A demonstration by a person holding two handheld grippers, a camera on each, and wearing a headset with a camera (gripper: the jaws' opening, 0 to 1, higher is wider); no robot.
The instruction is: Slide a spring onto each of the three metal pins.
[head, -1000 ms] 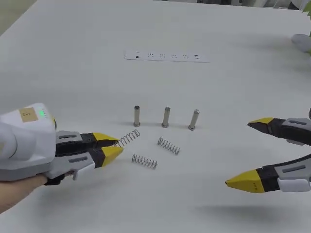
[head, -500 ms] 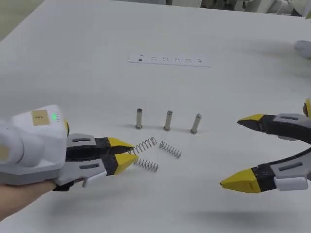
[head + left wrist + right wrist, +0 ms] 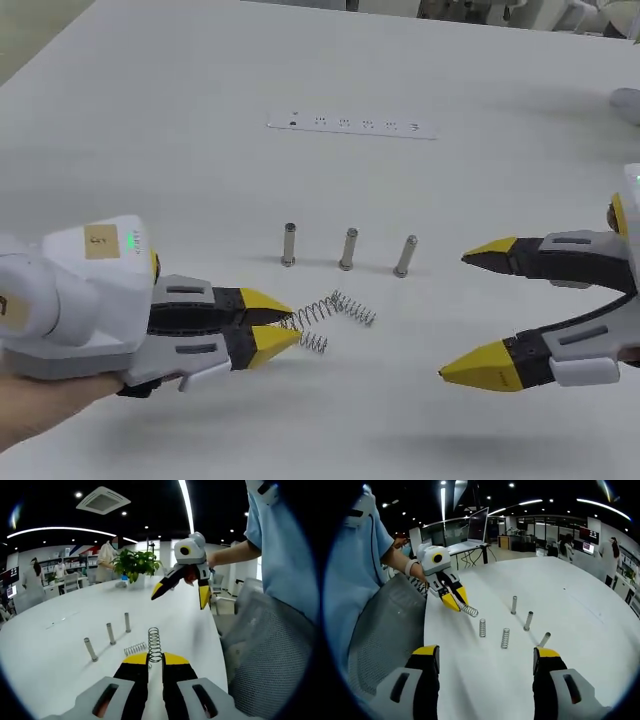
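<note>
On the near-left side of the worktop (image 3: 150, 150), the left tool (image 3: 276, 324) had its jaws pinched nearly shut on one end of a spring (image 3: 312, 311). The coil stuck out past the yellow tips and angled up off the surface; the left gripper view showed it standing straight out from between the closed jaws. Three metal pins (image 3: 349, 249) stood upright in a row, all bare. Second spring (image 3: 355, 308) lay flat just short of the middle pin, near the far end of the held one. Third spring (image 3: 313, 343) lay just beside the left tool's lower tip. Right tool (image 3: 478, 314) hung well off to the right, jaws spread wide, gripping nothing. Judged step: first of three, pick-up done, threading not yet begun. Next move would call for bringing the coil's free end over a pin top, likely the leftmost pin (image 3: 289, 244) as nearest, lining the bore up with the pin, lowering, then releasing. The soft coil could bend or catch on the pin's top. Hard to make out: how deep the spring sat in the jaws. Also unclear whether the held and second springs touched where they met in the head view. That was possibly only overlap by angle, since the right gripper view showed them apart. Third spring was partly hidden behind the yellow tip, and the right tool's body was cut off at the frame edge.
</note>
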